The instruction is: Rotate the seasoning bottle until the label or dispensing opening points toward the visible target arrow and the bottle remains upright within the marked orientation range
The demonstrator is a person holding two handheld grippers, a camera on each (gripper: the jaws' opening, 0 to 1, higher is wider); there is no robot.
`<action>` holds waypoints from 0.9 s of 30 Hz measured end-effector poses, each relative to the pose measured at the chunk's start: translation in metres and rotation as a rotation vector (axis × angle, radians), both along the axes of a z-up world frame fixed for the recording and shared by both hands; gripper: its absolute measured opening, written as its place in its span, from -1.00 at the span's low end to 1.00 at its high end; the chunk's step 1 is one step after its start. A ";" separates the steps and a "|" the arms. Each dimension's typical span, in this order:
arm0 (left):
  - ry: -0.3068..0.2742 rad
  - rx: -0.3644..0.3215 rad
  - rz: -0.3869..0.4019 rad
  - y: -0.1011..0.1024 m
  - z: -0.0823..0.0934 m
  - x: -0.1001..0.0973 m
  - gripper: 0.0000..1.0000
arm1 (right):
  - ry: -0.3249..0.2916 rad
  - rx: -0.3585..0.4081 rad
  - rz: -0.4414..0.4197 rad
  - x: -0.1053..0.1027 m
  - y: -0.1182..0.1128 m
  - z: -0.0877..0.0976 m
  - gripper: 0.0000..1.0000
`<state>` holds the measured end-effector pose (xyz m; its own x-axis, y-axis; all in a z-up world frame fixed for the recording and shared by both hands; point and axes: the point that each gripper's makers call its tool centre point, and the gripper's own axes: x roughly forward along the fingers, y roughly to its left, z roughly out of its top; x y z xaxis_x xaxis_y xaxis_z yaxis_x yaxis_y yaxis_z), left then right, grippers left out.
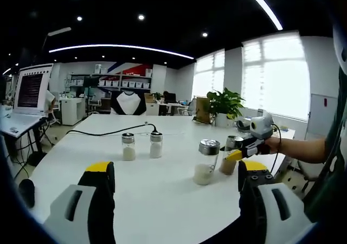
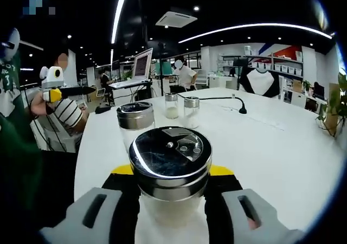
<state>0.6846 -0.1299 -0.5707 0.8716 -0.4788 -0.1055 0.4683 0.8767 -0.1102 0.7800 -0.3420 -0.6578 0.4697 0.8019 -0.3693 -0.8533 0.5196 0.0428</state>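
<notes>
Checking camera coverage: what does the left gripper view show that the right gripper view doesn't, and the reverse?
Left gripper view: the left gripper, open over the bare table, and the potted plant by the windows.

Right gripper view: the held bottle's lid from above, with its dispensing openings, and a seated person in the background.

Both: the right gripper shut on a bottle, a second bottle beside it, two small bottles farther back, the black cable, the laptop.
</notes>
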 end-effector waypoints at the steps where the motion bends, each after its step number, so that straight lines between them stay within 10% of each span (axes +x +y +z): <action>1: 0.002 -0.007 -0.006 -0.001 0.000 0.000 0.99 | 0.002 -0.003 -0.005 0.000 0.000 0.000 -0.12; 27: -0.043 -0.035 -0.030 -0.009 0.008 -0.002 0.99 | 0.029 -0.043 -0.172 0.006 -0.004 -0.003 -0.12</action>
